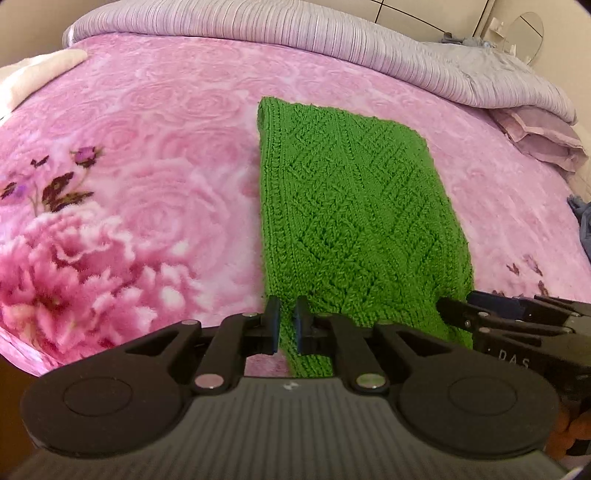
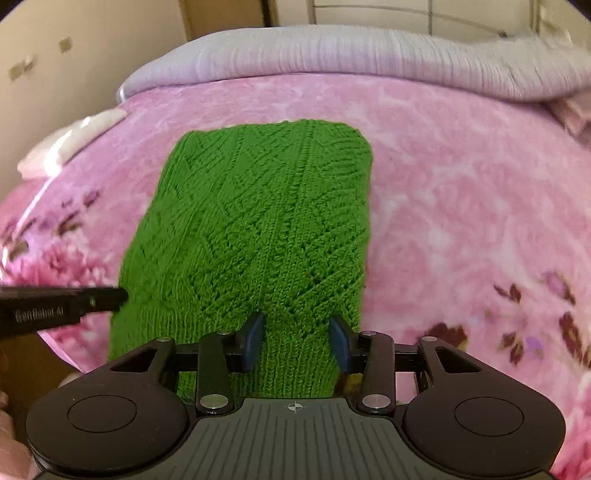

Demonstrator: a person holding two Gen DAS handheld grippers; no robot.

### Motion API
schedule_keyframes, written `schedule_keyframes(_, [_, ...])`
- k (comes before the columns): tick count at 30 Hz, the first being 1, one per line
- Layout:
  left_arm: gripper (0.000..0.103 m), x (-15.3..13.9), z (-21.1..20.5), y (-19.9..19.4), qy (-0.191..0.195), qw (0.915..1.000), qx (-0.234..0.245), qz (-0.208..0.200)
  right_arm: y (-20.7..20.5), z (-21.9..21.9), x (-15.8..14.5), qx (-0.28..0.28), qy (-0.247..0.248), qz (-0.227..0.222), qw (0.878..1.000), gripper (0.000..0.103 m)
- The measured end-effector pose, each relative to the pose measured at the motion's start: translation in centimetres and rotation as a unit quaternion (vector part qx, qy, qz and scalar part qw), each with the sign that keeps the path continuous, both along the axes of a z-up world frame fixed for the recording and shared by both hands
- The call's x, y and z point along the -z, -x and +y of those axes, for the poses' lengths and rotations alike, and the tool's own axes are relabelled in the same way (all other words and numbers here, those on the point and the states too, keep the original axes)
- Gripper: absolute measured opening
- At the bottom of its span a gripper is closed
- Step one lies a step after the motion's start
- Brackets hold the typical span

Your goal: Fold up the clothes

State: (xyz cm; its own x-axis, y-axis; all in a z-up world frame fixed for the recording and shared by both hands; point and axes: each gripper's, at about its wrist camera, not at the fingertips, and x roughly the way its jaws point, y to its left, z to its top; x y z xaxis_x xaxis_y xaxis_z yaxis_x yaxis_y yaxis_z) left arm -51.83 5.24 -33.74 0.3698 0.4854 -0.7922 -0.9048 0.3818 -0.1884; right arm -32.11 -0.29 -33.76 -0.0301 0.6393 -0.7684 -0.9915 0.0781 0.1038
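A green knitted garment [image 1: 354,206] lies folded into a long strip on the pink floral blanket [image 1: 147,155]; it also shows in the right wrist view [image 2: 258,229]. My left gripper [image 1: 287,310] is shut on the garment's near left edge. My right gripper [image 2: 297,325] is open, its fingers [image 2: 255,339] straddling the near end of the garment without pinching it. The right gripper also shows at the right edge of the left wrist view [image 1: 454,306]. The left gripper shows at the left edge of the right wrist view [image 2: 122,295].
A grey-lilac striped quilt [image 1: 295,33] is bunched along the far edge of the bed, with a folded lilac piece [image 1: 539,136] at far right. A cream cloth [image 1: 33,74] lies at far left. A wall stands beyond.
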Motion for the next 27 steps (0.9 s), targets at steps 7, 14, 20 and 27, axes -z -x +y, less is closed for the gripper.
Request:
schedule_keyframes(7, [0.007, -2.3, 1.3, 0.9, -0.016, 0.9996, 0.012, -0.018, -2.7, 0.7, -2.6, -0.006, 0.010, 0.037, 0.999, 0.041])
schedule_keyframes(14, [0.006, -4.6, 8.7, -0.7, -0.071, 0.9962, 0.036, -0.034, -6.2, 7.4, -5.2, 0.006, -0.069, 0.019, 0.997, 0.041])
schedule_keyframes(20, [0.007, -2.0, 15.4, -4.0, -0.080, 0.9934, 0.060, -0.056, -6.8, 13.8, -2.3, -0.021, -0.077, 0.043, 0.996, 0.041])
schedule_keyframes(27, [0.009, 3.1, 18.2, -4.5, -0.052, 0.9965, 0.034, -0.056, -6.0, 16.8, 1.5, -0.024, -0.032, -0.008, 0.999, 0.041])
